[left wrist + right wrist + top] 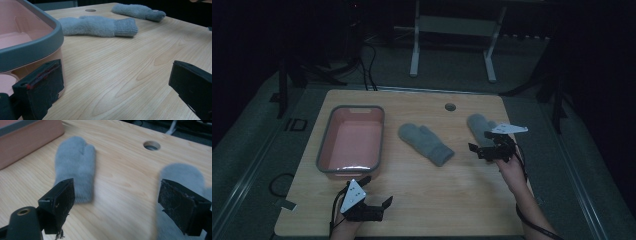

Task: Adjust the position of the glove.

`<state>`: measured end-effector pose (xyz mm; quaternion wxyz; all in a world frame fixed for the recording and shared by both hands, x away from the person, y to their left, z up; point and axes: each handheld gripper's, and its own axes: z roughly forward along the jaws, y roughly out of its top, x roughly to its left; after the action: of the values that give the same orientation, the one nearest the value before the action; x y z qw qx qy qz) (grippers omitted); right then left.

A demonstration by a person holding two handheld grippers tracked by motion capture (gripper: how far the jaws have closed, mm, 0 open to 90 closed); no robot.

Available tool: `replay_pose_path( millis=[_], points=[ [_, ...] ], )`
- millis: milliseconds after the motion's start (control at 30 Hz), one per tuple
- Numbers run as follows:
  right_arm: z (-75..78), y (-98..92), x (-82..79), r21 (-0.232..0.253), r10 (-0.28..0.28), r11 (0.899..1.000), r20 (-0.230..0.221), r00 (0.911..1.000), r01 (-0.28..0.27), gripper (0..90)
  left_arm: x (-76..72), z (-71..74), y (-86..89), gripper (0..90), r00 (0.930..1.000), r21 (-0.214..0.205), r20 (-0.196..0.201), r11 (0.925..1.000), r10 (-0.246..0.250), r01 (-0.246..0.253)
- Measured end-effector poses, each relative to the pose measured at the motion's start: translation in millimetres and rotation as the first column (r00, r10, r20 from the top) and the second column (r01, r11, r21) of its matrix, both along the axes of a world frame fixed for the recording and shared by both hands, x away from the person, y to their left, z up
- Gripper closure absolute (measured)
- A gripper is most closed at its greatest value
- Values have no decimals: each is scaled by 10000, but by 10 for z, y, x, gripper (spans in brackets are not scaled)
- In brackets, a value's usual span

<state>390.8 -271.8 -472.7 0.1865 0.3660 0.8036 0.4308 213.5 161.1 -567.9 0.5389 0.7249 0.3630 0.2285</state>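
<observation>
Two grey mittens lie on the wooden table (437, 195). One mitten (424, 142) rests mid-table with its cuff toward the person; it also appears as the near mitten (97, 25) and the left mitten (75, 162). The other mitten (478, 125) lies to the right. My right gripper (479, 144) is open just over this right mitten (182, 173), one jaw above the wool and nothing between the jaws (117, 186). My left gripper (376, 194) is open near the front edge, beside the pink bin (324, 150), jaws empty (115, 70).
The pink bin has a grey rim (32, 45) and looks empty; its side wall (27, 135) stands left of the mittens. A round hole (450, 107) sits in the tabletop near the far edge. Beyond the table stand a white frame (414, 55) and floor cables.
</observation>
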Motion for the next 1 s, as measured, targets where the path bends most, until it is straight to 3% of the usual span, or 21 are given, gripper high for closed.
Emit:
replay_pose_path(
  millis=[133,200,267,367,433,533,600,733,800,1000],
  points=[
    [-24,153,96,369,538,9979,-296,9981,-527,157,-6,7,3,1,10000,-60,12,10000,-74,74],
    [-71,241,148,241,527,9984,-305,9981,-520,185,-8,7,4,1,10000,-93,11,9999,-87,87],
    [-109,319,194,107,818,9966,-618,9947,-813,202,-7,7,6,1,9999,-98,-8,9999,-101,101],
    [-172,456,238,-184,1100,9936,-734,9912,-1117,208,-7,9,7,1,9999,-162,-19,9998,-115,114],
    [-213,537,286,-197,1506,9878,-1304,9800,-1545,200,-8,10,10,1,9999,-171,-46,9998,-119,118],
    [-261,651,321,132,1657,9861,-1288,9777,-1653,200,-7,10,12,0,9999,-195,-46,9997,-123,122],
    [-290,745,341,-79,1657,9858,-1252,9782,-1680,201,-8,12,13,1,9999,-210,-50,9997,-136,135],
    [-336,923,370,-608,2190,9717,-1294,9671,-2282,258,-11,15,13,1,9999,-197,-45,9997,-160,159],
    [-361,1010,391,-1025,2439,9617,-1022,9644,-2540,290,-12,15,12,1,9998,-209,-58,9996,-185,183],
    [-388,1248,468,-1506,3038,9377,-821,9492,-3132,402,-14,20,15,1,9997,-199,-76,9995,-235,234]
  ],
)
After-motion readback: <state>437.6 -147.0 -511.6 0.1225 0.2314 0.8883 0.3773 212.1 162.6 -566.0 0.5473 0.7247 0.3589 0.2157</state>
